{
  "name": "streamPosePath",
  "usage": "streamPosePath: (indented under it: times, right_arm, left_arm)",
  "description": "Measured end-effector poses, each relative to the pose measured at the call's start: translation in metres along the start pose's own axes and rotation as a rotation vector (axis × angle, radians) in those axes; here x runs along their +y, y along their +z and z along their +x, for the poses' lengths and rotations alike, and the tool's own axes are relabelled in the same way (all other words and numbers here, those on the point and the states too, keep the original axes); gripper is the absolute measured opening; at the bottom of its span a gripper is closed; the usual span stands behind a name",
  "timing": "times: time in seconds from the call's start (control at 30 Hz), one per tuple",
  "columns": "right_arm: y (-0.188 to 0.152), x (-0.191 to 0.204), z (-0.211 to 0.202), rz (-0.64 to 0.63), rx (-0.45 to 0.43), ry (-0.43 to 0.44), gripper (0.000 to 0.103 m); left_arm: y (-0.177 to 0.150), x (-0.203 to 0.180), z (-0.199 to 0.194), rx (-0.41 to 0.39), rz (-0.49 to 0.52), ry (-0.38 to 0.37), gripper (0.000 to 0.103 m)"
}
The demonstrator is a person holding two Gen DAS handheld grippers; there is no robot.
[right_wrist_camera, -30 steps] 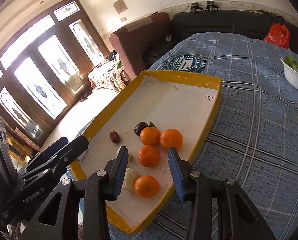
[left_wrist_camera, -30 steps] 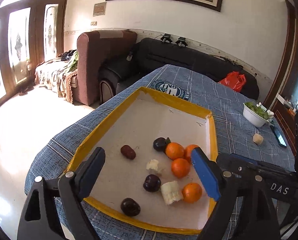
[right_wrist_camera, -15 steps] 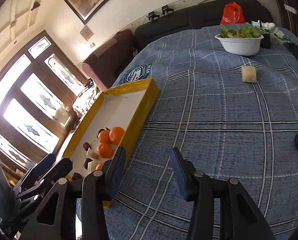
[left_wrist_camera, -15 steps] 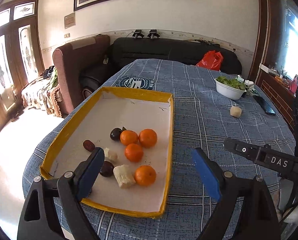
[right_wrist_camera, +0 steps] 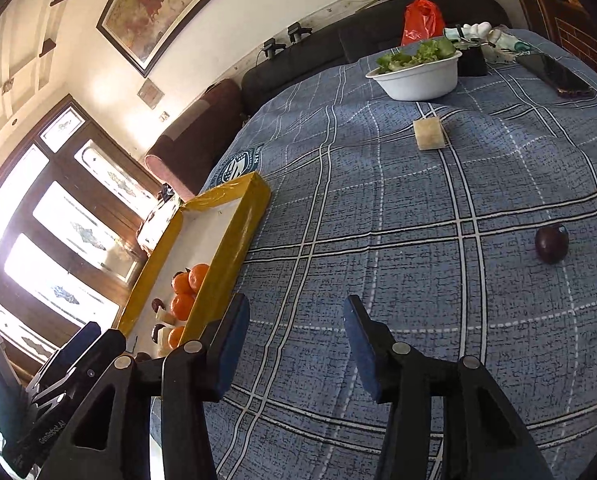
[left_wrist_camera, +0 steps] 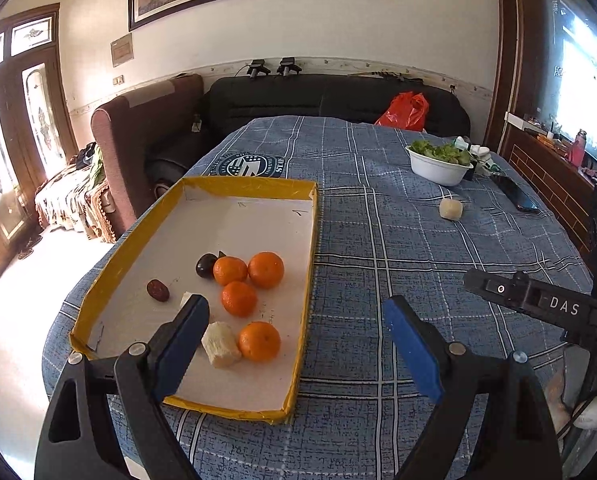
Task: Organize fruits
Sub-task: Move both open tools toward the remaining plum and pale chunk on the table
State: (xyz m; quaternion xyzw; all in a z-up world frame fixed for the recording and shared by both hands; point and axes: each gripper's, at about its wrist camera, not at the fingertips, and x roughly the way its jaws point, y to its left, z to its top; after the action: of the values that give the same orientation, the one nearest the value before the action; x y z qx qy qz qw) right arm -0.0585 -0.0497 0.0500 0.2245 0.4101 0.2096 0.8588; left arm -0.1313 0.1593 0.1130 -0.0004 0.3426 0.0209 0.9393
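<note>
Loose plum: a dark plum (right_wrist_camera: 551, 243) lies alone on the blue checked tablecloth (right_wrist_camera: 378, 208), well apart from the tray; by my reading it is the next fruit to fetch.
Loose pale piece: a pale cut chunk (right_wrist_camera: 429, 133) sits on the cloth near the white bowl of greens (right_wrist_camera: 418, 74); possibly banana, though the view is too coarse to be sure.
Tray: the yellow-rimmed tray (left_wrist_camera: 312, 240) is the gathering place, its wall keeping round fruit from rolling off.
Sorted fruit: four oranges (left_wrist_camera: 265, 269) sit together at the tray's right side, a dark plum (left_wrist_camera: 206, 265) touching one, a reddish date-like fruit (left_wrist_camera: 157, 290) apart to the left, a pale chunk (left_wrist_camera: 221, 345) beside the nearest orange.
Right gripper: the right gripper (right_wrist_camera: 294, 344) hangs over bare cloth beside the tray, jaws partly apart and just now widening, nothing between them; likely readying for the plum.
Left gripper: the left gripper (left_wrist_camera: 294, 344) stands wide apart and empty over the tray's near right edge, seemingly waiting.
</note>
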Motion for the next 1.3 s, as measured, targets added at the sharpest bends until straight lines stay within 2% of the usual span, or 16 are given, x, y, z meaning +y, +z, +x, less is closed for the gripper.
streamPosePath:
  times: [1.1, 1.3]
  right_arm:
    - [-0.006, -0.032, 0.002, 0.059, 0.008, -0.032, 0.057]
    - [-0.005, -0.068, -0.038, 0.085, -0.065, -0.098, 0.057]
  left_arm:
    - [-0.007, -0.018, 0.017, 0.056, 0.024, -0.064, 0.089]
    - [-0.011, -0.028, 0.021, 0.107, -0.01, -0.199, 0.089]
